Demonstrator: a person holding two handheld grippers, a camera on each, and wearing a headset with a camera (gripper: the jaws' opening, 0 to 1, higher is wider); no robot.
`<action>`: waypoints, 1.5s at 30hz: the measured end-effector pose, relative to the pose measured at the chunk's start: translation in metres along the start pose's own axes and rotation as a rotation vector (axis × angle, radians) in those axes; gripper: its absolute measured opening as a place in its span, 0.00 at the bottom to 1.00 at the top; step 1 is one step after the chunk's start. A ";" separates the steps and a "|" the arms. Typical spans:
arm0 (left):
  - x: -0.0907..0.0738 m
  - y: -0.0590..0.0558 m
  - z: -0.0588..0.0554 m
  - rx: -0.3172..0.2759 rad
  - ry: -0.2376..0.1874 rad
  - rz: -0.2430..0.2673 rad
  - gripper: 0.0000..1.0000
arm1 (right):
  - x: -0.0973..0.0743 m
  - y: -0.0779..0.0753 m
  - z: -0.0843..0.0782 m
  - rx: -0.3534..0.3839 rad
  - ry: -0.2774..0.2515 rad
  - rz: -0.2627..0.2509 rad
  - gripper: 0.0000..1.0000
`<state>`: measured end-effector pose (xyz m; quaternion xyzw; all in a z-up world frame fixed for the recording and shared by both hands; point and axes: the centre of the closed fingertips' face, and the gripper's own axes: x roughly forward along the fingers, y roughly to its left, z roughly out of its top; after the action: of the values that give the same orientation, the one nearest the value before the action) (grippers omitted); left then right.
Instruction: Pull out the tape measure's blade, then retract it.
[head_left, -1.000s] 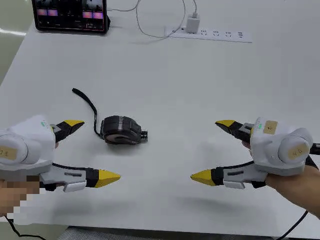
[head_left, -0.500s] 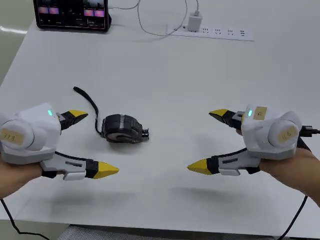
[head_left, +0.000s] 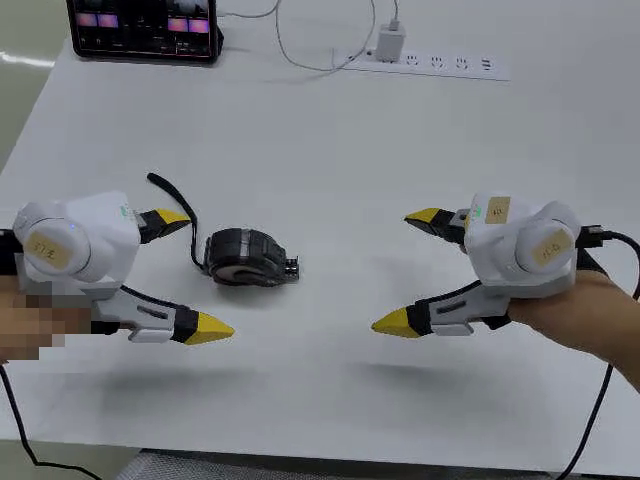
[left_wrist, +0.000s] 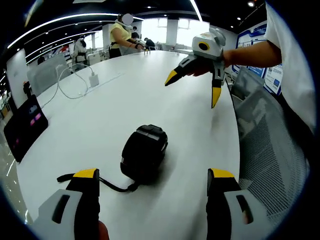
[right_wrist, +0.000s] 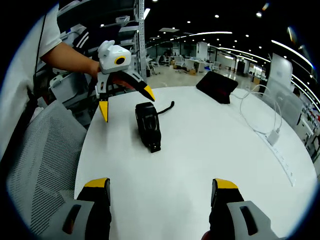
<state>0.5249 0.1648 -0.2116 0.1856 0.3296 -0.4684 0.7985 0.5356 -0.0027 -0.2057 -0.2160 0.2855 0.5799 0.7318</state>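
A black tape measure lies on its side on the white table, its wrist strap trailing back left and its blade tip facing right, blade retracted. My left gripper is open just left of the tape measure, its yellow tips straddling that end without touching. In the left gripper view the tape measure sits a short way ahead, between the jaws. My right gripper is open farther right, apart from the case. In the right gripper view the tape measure lies well ahead, the left gripper behind it.
A dark tablet stands at the table's back left. A white power strip with a charger and cables lies along the back. A mesh chair stands by the table's near edge.
Both grippers have moved inward toward the tape measure, the left one up beside its left end, the right one leftward. The tape measure has not moved.
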 end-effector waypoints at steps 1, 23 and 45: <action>0.002 0.001 -0.001 0.007 0.006 -0.005 0.86 | 0.001 0.000 0.001 -0.005 0.003 0.002 0.81; 0.023 0.012 -0.007 0.114 0.119 -0.066 0.69 | 0.013 -0.006 0.003 -0.040 0.022 0.038 0.78; 0.037 0.010 -0.009 0.148 0.162 -0.128 0.41 | 0.020 -0.002 0.004 -0.043 0.026 0.056 0.77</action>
<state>0.5429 0.1520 -0.2444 0.2599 0.3686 -0.5249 0.7219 0.5417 0.0138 -0.2164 -0.2310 0.2882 0.6033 0.7068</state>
